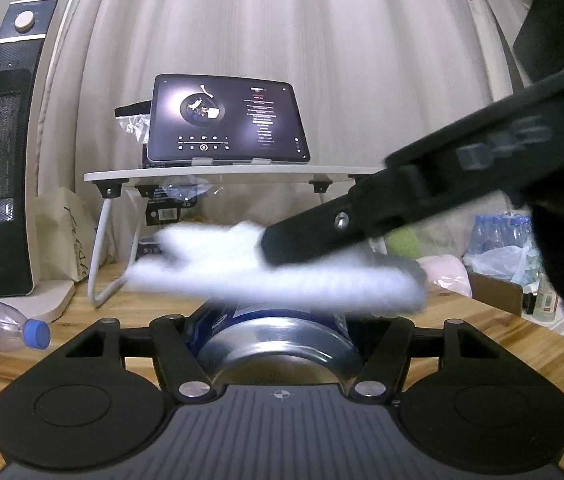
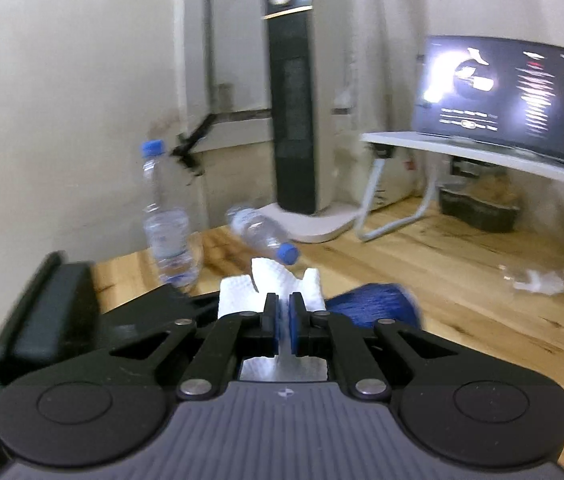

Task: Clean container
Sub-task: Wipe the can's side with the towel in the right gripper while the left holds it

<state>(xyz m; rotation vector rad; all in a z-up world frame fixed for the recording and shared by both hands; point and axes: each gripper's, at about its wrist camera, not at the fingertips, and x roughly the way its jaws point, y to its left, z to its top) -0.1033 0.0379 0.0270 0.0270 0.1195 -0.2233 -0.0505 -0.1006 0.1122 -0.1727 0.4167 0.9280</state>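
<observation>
Right now your left gripper (image 1: 277,344) is clamped on a blue and silver can (image 1: 277,340), held lying nearly level just above the wooden table (image 1: 81,320), with its silver end facing the camera. Your right gripper (image 2: 283,320) is pinched shut on a folded white paper towel (image 2: 269,284), and in the left wrist view that towel (image 1: 273,268) lies across the top of the can, smeared by motion blur. It seems to be touching the can's upper side, though the blur makes contact hard to confirm.

To wipe well, keep the left grip firm and the can steady so it cannot roll. Press the towel flat along the curved wall, not only with its edge. Sweep along the can's full length, then turn the can to bring up an unwiped side.
</observation>
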